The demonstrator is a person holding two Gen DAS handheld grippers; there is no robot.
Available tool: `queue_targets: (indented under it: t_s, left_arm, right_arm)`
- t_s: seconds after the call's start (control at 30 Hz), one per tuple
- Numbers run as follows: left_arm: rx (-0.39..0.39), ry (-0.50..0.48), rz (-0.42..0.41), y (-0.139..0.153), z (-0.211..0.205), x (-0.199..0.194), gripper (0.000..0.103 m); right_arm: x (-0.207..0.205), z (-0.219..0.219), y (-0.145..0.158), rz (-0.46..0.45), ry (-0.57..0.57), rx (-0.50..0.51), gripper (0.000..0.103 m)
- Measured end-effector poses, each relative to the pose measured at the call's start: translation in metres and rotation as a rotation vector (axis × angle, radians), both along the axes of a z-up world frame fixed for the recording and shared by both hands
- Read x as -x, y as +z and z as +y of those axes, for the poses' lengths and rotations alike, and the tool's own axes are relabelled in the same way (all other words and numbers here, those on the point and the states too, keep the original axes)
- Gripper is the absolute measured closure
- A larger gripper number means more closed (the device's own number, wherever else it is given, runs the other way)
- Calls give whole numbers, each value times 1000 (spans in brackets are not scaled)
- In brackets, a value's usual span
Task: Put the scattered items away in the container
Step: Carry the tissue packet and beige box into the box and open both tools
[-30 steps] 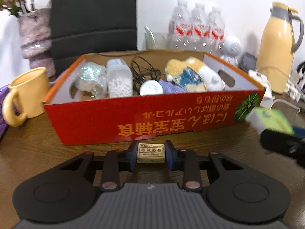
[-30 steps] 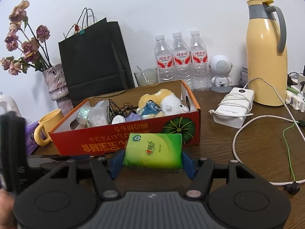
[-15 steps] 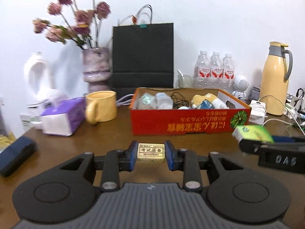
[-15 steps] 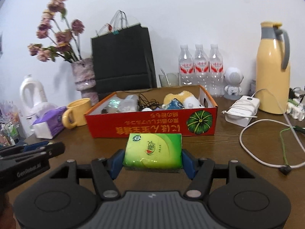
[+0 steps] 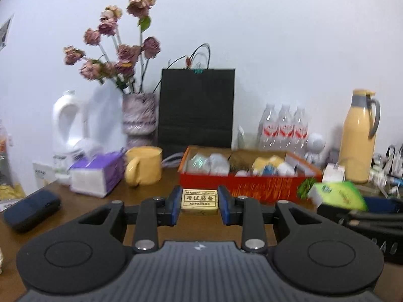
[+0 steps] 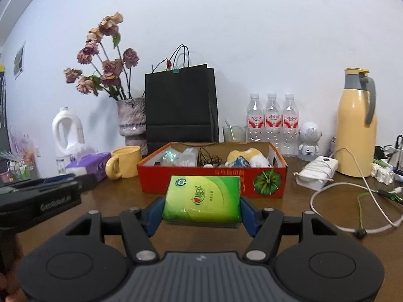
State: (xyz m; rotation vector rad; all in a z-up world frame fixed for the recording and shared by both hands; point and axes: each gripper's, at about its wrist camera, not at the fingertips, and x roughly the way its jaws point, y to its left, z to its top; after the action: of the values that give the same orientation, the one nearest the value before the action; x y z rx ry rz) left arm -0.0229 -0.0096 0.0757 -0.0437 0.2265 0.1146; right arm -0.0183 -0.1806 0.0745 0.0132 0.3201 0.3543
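Note:
My left gripper [image 5: 199, 202] is shut on a small yellowish eraser [image 5: 199, 201] with printed characters, held above the brown table. My right gripper [image 6: 201, 202] is shut on a green tissue pack [image 6: 201, 197], which also shows at the right of the left wrist view as the tissue pack [image 5: 337, 195]. Ahead of both stands the red cardboard box [image 6: 262, 178], the box [image 5: 241, 187] in the left wrist view. It holds a plush toy [image 6: 245, 158], a black cable, a bead jar and a clear wrapped item. The left gripper's body [image 6: 40, 198] shows at the left of the right wrist view.
Left of the box stand a yellow mug [image 6: 124, 162], a purple tissue box [image 5: 97, 176], a vase of dried roses [image 6: 132, 123] and a white jug [image 6: 66, 130]. A dark case [image 5: 31, 207] lies far left. Behind: black bag [image 6: 181, 110], water bottles [image 6: 273, 123]. Right: power bank [image 6: 317, 170], cables, yellow thermos [image 6: 356, 125].
Both grippers have drawn back from the box and risen, each keeping its item. The box looks smaller and farther, and the left view has swung to take in the vase and jug.

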Motion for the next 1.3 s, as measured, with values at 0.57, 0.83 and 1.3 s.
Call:
queue_targets:
  t_s: [0.57, 0.83, 1.3]
  left_arm:
    - [137, -95, 305, 49, 24, -254, 72]
    - [119, -124, 602, 4, 35, -327, 72]
    - [44, -127, 673, -16, 37, -350, 70]
  right_arm:
    - [-240, 21, 64, 167, 2, 60, 40]
    - [-354, 31, 40, 534, 47, 121, 40]
    - [-385, 43, -28, 808, 17, 186, 35]
